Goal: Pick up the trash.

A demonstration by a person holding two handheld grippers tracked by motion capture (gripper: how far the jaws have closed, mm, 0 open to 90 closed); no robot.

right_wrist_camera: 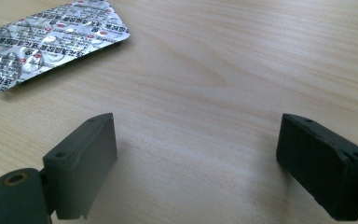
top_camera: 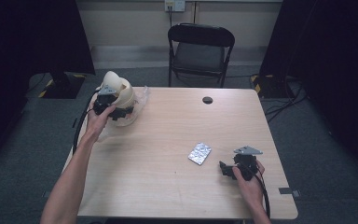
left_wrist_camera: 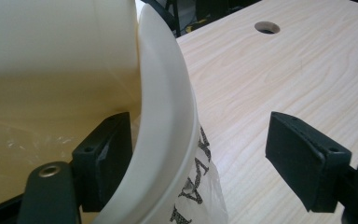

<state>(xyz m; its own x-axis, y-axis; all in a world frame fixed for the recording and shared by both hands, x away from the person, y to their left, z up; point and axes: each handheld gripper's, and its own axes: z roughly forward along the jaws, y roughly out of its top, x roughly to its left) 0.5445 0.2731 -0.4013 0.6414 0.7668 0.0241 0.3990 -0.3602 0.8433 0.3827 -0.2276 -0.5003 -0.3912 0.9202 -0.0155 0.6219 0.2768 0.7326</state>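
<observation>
A cream plastic container with a rounded top stands at the table's far left corner, with a clear printed bag under it. My left gripper is at its near side. In the left gripper view the container's curved rim runs between the jaws of the left gripper. One jaw lies against the inner side. The other stands well apart over bare wood, so this gripper is open. The bag shows black letters. My right gripper is open over bare table, near a silver blister pack.
The wooden table has a round cable hole near its far edge. A black folding chair stands beyond the table. Cables trail from both grippers toward the near edge.
</observation>
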